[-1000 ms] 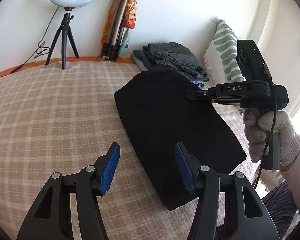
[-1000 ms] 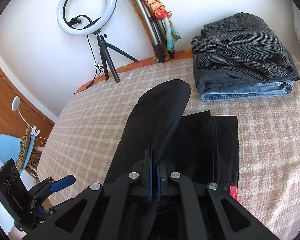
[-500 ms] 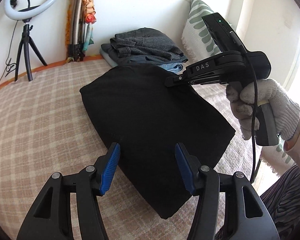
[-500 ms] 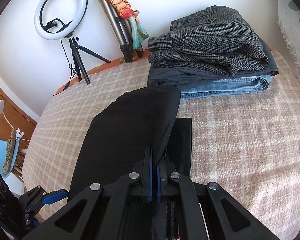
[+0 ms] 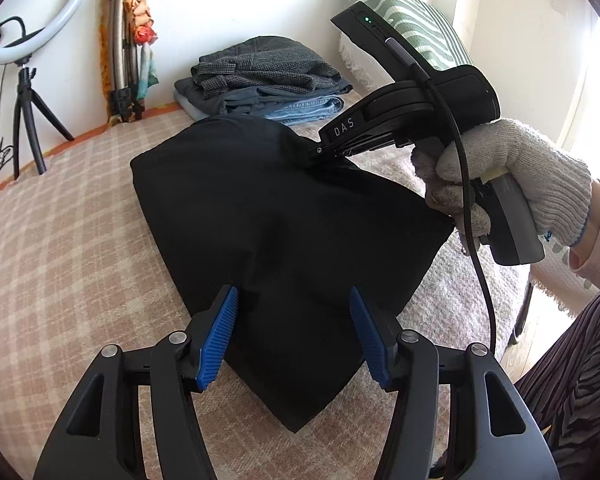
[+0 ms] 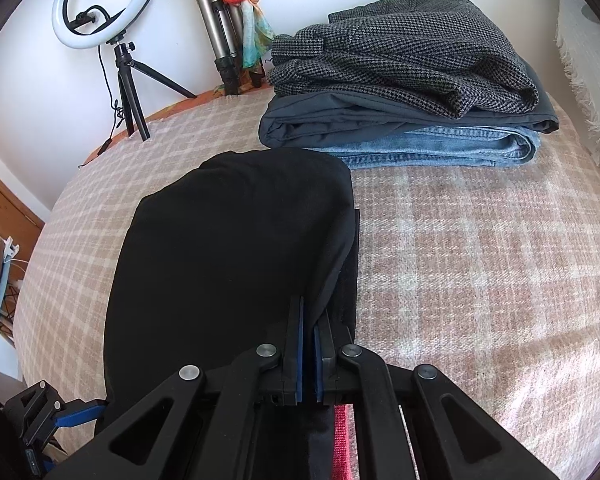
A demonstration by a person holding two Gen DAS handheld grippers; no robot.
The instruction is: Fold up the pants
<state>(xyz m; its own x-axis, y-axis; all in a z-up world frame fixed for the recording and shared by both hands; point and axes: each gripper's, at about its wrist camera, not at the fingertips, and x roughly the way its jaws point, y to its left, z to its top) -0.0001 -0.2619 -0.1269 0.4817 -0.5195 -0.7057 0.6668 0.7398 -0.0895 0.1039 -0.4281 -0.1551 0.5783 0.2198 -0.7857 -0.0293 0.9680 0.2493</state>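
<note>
A: Start at the right gripper point(image 6: 308, 350). What are its jaws doing?

B: They are clamped on an edge of the black pants point(image 6: 228, 248). The cloth rises from the pads toward 12 o'clock and drapes over to 10 o'clock. In the left wrist view the same tool point(image 5: 320, 152) bites the pants at their far edge, held by a white-gloved hand point(image 5: 516, 176).

A: And the left gripper point(image 5: 292, 336)?

B: Its blue pads are spread wide apart with nothing between them, hovering over the near part of the pants point(image 5: 284, 232). Whether the tips touch the cloth is hard to say.

A: What can't you make out?

B: The pants are so dark that folds and seams barely show. A lower layer peeks out at 1 o'clock of the right jaws; beneath the tool a red strip point(image 6: 342, 440) is mostly covered.

A: Further out?

B: The pants lie on a plaid blanket point(image 6: 480, 264). A stack of folded clothes point(image 6: 404, 92) sits at 1 o'clock, just beyond them. A ring light point(image 6: 104, 4) stands at 10 o'clock.
</note>
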